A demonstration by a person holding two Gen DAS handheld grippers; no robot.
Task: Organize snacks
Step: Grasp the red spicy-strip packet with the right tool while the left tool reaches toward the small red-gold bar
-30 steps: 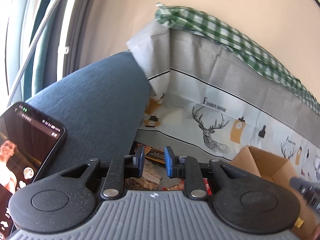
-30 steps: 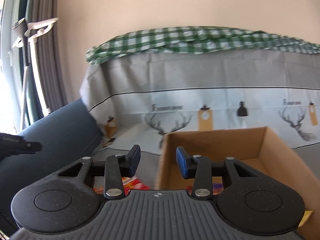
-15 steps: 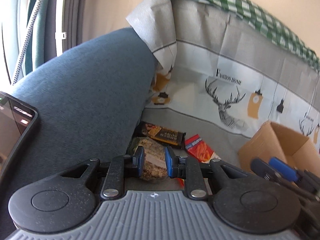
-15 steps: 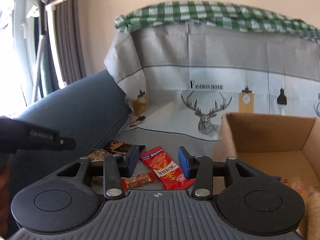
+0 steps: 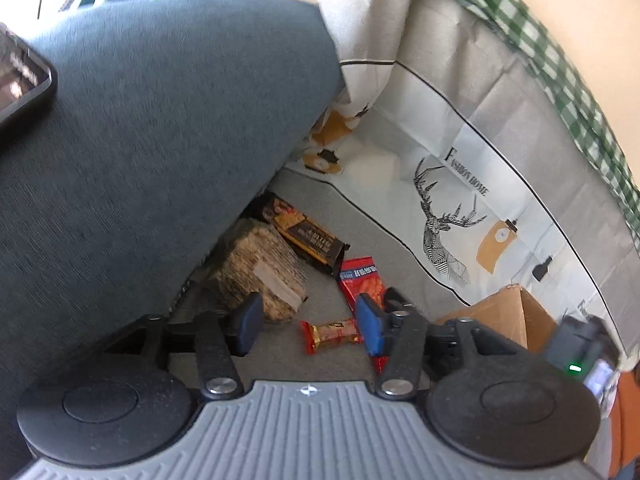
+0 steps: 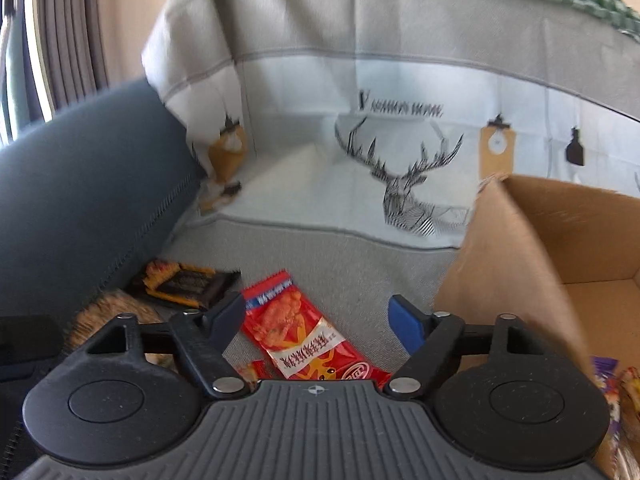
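Loose snacks lie on the grey seat cloth beside a blue cushion: a brown oat-textured pack [image 5: 260,276], a dark chocolate bar [image 5: 304,234], a red snack packet [image 5: 360,280] and a small red-and-gold candy bar [image 5: 330,332]. My left gripper [image 5: 308,330] hovers over the candy bar, its jaws opening, with nothing pressed between the pads. My right gripper [image 6: 318,326] is above the red snack packet [image 6: 308,340], jaws opening wide, the packet lying below the gap untouched. The chocolate bar [image 6: 188,282] sits left of it.
An open cardboard box [image 6: 560,248] stands to the right, with a few wrapped snacks at its lower right corner. The blue cushion [image 5: 140,140] walls in the left side. A deer-print cloth [image 6: 400,160] covers the backrest. A phone [image 5: 20,76] shows at far left.
Both grippers have tilted down and moved toward the snacks on the seat, the right one swinging left away from the box. Both sets of jaws have spread wider.
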